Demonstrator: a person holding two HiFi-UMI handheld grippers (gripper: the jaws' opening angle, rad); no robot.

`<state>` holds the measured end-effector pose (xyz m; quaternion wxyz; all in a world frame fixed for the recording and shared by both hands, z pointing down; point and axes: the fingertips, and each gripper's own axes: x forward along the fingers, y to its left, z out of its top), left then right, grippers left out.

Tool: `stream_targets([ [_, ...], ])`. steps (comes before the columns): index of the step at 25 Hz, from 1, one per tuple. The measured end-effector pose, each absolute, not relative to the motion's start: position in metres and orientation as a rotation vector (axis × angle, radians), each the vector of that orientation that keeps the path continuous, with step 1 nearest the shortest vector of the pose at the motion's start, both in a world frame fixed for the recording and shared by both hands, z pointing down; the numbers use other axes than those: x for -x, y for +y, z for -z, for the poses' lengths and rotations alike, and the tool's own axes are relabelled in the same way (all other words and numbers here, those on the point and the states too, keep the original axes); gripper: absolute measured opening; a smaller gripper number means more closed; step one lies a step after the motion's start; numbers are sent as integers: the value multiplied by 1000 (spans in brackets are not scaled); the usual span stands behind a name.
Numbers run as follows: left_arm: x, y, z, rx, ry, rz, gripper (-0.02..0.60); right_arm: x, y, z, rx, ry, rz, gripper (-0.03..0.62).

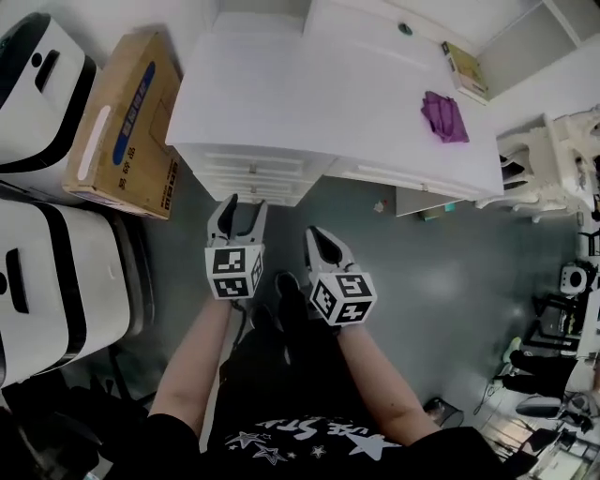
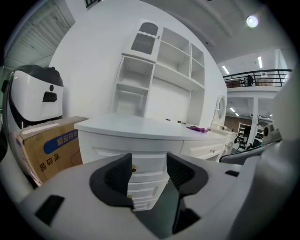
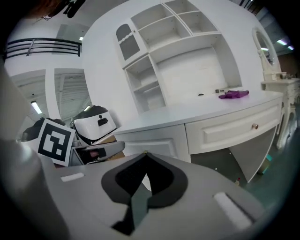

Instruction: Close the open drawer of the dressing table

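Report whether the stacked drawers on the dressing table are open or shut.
Shut: the stacked drawers all sit flush in the left gripper view, none projecting.

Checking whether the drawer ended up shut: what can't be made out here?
- Left gripper view: the left gripper covers the drawer stack's sides and lowest part.
- Head view: the stack seen steeply from above, seams too small.
- Right gripper view: the shut right gripper hides most of it.
- Head view: small dark item on the dressing table, too small to name.
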<state>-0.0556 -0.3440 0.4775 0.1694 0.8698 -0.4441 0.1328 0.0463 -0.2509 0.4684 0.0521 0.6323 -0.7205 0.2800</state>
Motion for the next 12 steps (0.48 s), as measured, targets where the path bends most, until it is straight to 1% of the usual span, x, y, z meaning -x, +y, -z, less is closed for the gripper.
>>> stream_targets([
  [6,70,-318,-426,-2545,-1241,-330,219,-24,-223,-434,-1891,-2222,-763,2],
  [12,81,-296,-395,-2603,-1248,-275,219,-12,-212,-393,-1896,-2273,-692,2],
])
